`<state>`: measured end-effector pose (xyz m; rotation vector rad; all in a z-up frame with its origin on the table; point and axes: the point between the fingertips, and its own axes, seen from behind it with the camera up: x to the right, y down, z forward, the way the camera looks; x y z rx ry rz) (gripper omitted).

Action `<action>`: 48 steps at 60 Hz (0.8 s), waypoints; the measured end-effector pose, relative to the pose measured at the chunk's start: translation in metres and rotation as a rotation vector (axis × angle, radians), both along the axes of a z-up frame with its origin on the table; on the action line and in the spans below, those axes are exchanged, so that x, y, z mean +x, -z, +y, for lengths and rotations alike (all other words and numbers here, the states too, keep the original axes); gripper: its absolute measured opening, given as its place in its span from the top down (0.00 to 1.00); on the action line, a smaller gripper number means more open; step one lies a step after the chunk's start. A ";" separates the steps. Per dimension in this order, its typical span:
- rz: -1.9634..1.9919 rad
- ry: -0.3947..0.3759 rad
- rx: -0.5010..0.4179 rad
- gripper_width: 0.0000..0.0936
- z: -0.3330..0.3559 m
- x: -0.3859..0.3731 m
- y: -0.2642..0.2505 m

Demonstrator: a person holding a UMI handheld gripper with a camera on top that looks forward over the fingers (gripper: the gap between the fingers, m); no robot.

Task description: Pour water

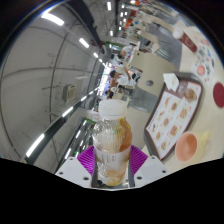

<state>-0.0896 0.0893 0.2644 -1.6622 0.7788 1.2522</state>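
A clear plastic bottle (111, 140) with a pale cap and an orange-tinted lower part stands between my gripper's fingers (112, 160). Both purple pads (88, 158) press against its sides, so the gripper is shut on it. The bottle is lifted and the view is strongly tilted: the ceiling with its strip lights fills the side beyond the bottle, and the table (150, 75) with dishes runs up the other side. An orange cup (188, 146) stands on the table near the bottle.
A tray (170, 112) with a printed menu sheet lies on the table. A red bowl (219, 95) and a white dish (171, 80) stand beside it. More cups and items sit further along the table.
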 end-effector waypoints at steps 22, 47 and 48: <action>-0.982 0.166 0.208 0.56 0.003 0.172 -0.027; -1.247 0.099 -0.061 0.56 -0.017 0.295 0.174; -1.247 0.097 -0.064 0.56 -0.014 0.291 0.182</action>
